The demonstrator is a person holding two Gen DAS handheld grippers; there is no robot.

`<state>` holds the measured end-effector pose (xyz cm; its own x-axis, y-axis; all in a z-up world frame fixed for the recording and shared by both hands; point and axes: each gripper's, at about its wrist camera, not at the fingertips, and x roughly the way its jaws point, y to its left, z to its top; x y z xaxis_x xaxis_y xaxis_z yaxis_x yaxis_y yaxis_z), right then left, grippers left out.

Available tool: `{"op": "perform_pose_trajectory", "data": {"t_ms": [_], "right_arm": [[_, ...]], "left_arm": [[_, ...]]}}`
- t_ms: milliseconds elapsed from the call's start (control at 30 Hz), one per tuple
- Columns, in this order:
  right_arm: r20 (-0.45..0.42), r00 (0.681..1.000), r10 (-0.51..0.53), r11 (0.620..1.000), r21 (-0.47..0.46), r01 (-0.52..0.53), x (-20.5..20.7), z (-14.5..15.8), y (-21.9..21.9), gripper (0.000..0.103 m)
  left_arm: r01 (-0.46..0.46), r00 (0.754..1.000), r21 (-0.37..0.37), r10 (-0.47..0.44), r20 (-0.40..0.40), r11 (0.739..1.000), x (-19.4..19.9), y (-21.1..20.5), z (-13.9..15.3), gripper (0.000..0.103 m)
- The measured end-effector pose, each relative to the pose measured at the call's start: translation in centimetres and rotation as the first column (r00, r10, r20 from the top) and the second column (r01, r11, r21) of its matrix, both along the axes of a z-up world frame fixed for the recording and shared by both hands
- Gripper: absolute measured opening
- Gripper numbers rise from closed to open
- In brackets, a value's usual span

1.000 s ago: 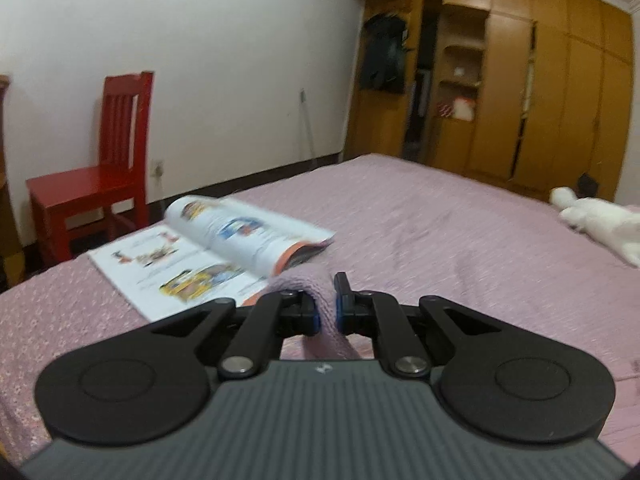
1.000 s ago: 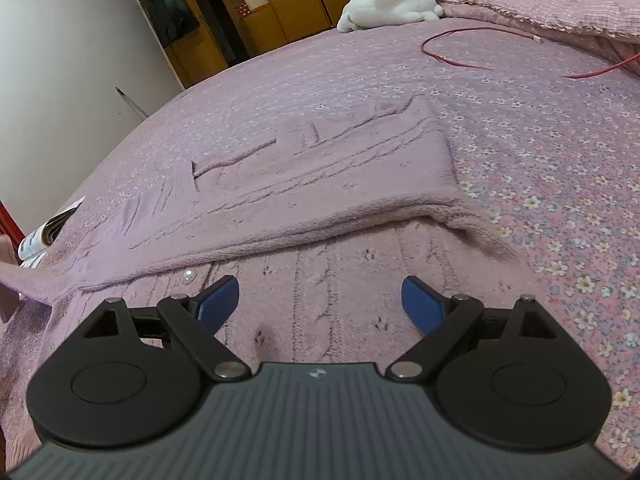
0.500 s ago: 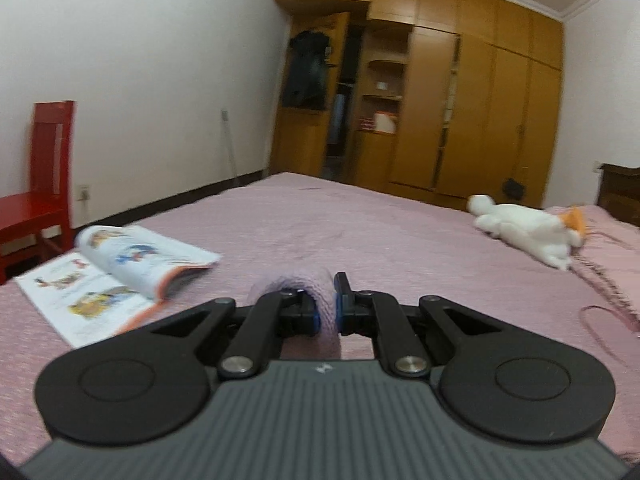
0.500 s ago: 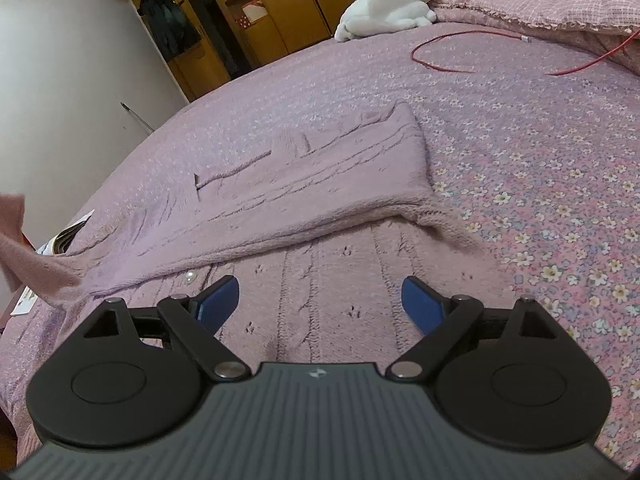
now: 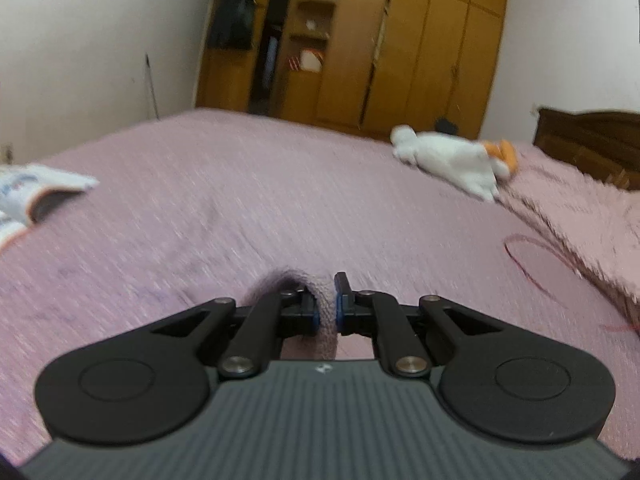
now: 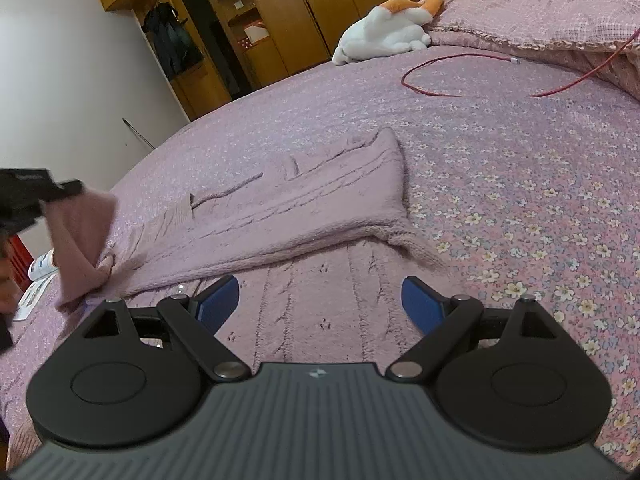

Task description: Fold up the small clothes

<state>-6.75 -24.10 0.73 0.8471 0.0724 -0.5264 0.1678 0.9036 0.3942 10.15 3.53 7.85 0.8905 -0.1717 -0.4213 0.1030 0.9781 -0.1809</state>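
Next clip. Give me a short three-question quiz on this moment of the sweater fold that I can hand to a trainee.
1. True or false: the left gripper is shut on a sleeve of the pink knitted sweater.
2. Multiple choice: what lies on the bedspread beyond the sweater, near the plush toy? A) a red cable B) a pair of scissors C) a green hanger
3. Fill in: the right gripper hovers over the sweater's body with its fingers ____.

Key: 1 true: the right wrist view shows the sleeve lifted off the bed, pinched at its end. 2 A: the red cable loops there. 3 open, nothing between them.
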Motion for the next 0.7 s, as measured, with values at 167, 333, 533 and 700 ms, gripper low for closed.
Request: {"op": "perform_pose_trajectory", "data": {"t_ms": [167,333,533,700], "right_arm": [[-0.003,1.0,-0.008,1.0,0.012,0.008,0.0,-0.4,-0.3,0.093],[0.0,1.0,-0.007,1.0,0.015,0.007,-0.2,-0.9,-0.2,0.093],[0.002,1.0,-0.004,1.0,0.021,0.004,-0.2,-1.1,-0.1,0.093],[0.001,1.0,-0.004,0.999,0.035,0.004,-0.3,-1.1,-0.2,0.093]], "left_arm": [[0.022,0.995,0.011,-0.02,-0.093,1.0,0.5,-2.0,-3.4,0.009],[0.057,0.989,0.031,-0.052,-0.137,0.998,0.0,-2.6,-5.6,0.011],[0.086,0.978,0.029,-0.079,-0.192,0.996,0.2,-3.1,-6.9,0.014],[0.11,0.969,0.044,-0.097,-0.229,0.993,-0.6,-3.0,-6.8,0.038]]}}
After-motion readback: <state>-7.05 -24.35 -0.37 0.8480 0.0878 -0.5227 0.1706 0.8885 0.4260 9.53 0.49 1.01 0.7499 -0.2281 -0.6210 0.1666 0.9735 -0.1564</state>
